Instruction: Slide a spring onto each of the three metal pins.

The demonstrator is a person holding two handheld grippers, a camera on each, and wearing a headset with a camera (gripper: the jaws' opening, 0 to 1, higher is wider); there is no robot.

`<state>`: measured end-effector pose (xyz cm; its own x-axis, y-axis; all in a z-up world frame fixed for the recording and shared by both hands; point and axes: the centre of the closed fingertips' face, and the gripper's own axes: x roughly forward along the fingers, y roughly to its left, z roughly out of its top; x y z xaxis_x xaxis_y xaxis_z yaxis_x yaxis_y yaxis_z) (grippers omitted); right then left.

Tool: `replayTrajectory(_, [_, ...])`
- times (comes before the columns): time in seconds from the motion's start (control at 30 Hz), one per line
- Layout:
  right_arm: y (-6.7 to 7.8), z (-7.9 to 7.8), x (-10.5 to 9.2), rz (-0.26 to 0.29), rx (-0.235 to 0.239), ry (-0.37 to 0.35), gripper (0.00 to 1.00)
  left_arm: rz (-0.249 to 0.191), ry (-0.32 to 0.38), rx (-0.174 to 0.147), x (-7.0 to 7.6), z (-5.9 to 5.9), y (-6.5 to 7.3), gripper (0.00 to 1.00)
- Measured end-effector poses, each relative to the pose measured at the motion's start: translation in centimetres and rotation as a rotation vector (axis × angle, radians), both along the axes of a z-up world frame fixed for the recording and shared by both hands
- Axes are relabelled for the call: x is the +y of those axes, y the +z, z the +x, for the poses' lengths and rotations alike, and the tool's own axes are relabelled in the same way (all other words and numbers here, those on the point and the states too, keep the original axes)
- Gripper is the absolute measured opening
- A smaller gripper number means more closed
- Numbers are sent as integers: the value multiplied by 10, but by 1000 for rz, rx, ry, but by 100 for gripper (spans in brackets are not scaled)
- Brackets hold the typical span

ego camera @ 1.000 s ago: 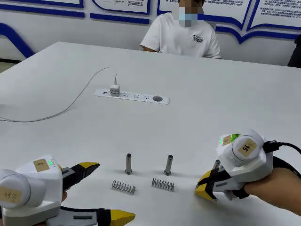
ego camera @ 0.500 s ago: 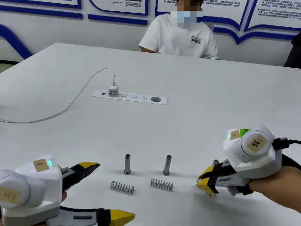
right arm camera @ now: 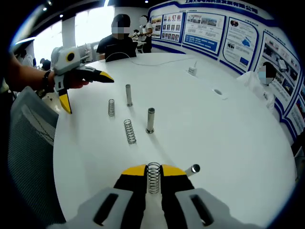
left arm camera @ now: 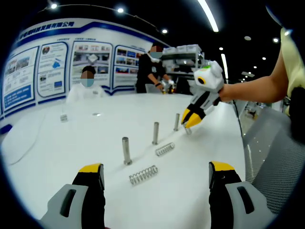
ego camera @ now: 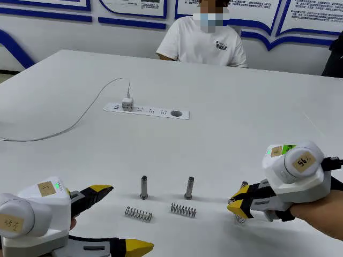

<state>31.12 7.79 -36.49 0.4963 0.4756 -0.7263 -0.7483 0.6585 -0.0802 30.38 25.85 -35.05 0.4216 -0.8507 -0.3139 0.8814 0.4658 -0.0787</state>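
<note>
Two metal pins stand upright on the white table. A third pin peeks out just behind my right gripper, which is shut on a spring held upright between its yellow tips. That pin stands just right of the jaws. Two loose springs lie in front of the first two pins. My left gripper hovers open at the near left, nothing between its jaws, with the springs ahead.
A white power strip with a plugged charger and cable lies mid-table. A person in a white shirt sits at the far side. Bare tabletop surrounds the pins.
My right gripper has drawn a little right and up with the spring in its jaws. The left gripper has stayed put; the head camera has shifted slightly.
</note>
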Motion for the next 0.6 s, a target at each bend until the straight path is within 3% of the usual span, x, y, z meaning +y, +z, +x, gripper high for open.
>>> replayTrajectory(0.6, [31, 3, -2, 122, -91, -74, 12, 4, -5, -2, -1, -1, 2, 92])
